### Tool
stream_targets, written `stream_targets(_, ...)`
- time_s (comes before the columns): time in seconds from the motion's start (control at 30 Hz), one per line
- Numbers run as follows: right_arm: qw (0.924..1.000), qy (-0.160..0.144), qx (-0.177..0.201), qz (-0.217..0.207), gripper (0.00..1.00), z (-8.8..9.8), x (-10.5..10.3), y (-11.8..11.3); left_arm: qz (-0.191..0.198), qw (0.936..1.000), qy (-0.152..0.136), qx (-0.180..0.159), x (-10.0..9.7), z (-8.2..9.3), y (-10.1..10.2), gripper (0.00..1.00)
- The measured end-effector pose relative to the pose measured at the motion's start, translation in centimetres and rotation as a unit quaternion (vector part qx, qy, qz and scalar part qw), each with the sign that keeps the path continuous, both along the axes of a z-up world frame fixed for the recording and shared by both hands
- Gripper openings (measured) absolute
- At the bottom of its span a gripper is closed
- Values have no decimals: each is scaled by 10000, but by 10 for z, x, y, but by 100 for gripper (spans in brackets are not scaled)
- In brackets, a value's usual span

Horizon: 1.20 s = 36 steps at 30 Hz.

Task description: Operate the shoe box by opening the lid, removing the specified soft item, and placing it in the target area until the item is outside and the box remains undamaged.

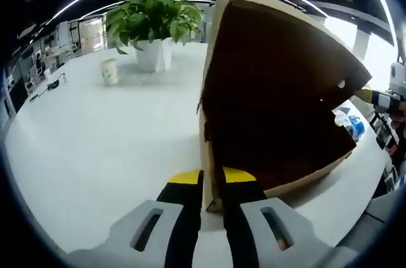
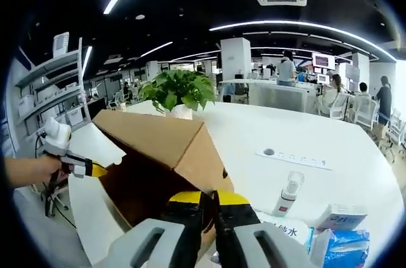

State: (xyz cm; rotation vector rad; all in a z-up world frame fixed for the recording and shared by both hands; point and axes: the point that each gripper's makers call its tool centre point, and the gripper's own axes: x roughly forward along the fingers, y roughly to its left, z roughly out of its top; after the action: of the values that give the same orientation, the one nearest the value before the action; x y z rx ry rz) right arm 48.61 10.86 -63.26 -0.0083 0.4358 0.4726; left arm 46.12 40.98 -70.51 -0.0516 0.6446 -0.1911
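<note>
The brown cardboard shoe box [image 1: 279, 103] is tipped up off the white table [image 1: 95, 147], its dark inside facing the left gripper view. My left gripper [image 1: 212, 176] is shut on the box's near edge, which runs down between the jaws. In the right gripper view the box [image 2: 158, 138] shows its tan outer panel, with a shadowed hollow underneath. My right gripper [image 2: 209, 197] is shut on the box's nearest corner. A hand holds the left gripper [image 2: 95, 169] at the box's far left edge. No soft item shows inside the box.
A potted plant [image 1: 152, 26] and a paper cup [image 1: 110, 71] stand far back on the table. A spray bottle [image 2: 288, 192], tissue packs [image 2: 346, 242] and a power strip [image 2: 295, 157] lie to the right of the box. Shelves [image 2: 57, 103] stand at the left; people sit behind.
</note>
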Motion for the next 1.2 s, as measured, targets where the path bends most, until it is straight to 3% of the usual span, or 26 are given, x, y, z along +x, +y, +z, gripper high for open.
stream_targets(0.83,9995,292,72,14,3,-20,-19,1,-205,9996,-211,-19,-1,19,-1,14)
stream_targets(1.2,9992,384,61,71,6,-30,-30,2,-647,9975,-283,49,-8,22,-12,15)
